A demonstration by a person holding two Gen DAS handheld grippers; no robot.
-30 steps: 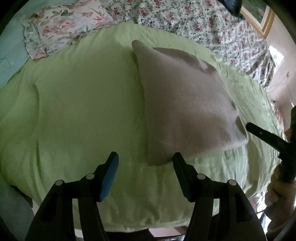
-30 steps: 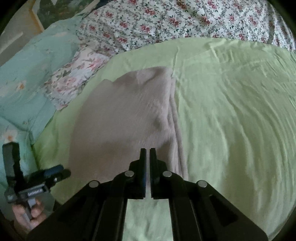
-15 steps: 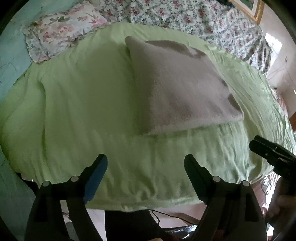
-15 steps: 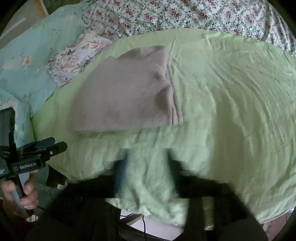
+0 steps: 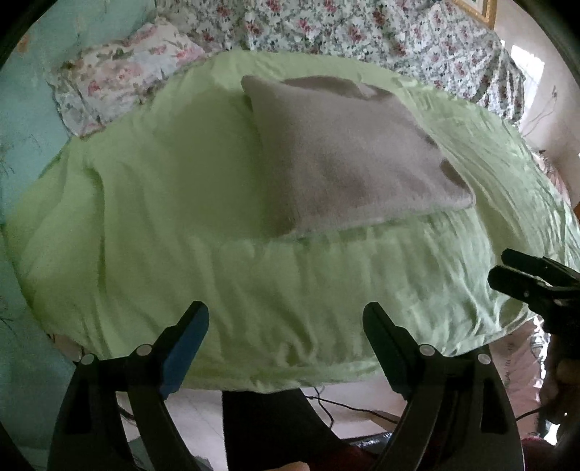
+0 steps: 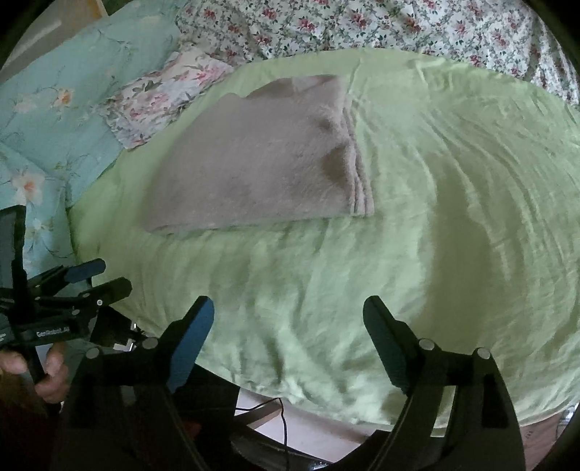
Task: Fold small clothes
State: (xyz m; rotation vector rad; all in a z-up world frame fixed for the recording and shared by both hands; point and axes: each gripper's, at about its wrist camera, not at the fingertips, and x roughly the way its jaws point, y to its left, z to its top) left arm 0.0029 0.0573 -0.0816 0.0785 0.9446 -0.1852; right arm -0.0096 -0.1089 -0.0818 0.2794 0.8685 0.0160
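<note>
A grey-beige folded garment point(image 5: 348, 159) lies flat on the light green sheet point(image 5: 181, 217); it also shows in the right wrist view point(image 6: 261, 159), with its layered edges stacked on its right side. My left gripper point(image 5: 286, 337) is open and empty, held back over the sheet's near edge, well short of the garment. My right gripper point(image 6: 288, 329) is open and empty, also back at the near edge. Each gripper shows in the other's view: the right one point(image 5: 536, 282) at the far right, the left one point(image 6: 72, 290) at the far left.
A floral pillow point(image 5: 119, 83) and a floral quilt point(image 5: 362, 32) lie behind the green sheet. Pale blue flowered bedding point(image 6: 54, 119) is at the left. Below the bed edge are the floor and a dark cable point(image 6: 282, 416).
Both grippers have pulled back from the garment to the near edge of the bed. The right gripper went from shut to open, and the left opened wider. The garment stays folded in place.
</note>
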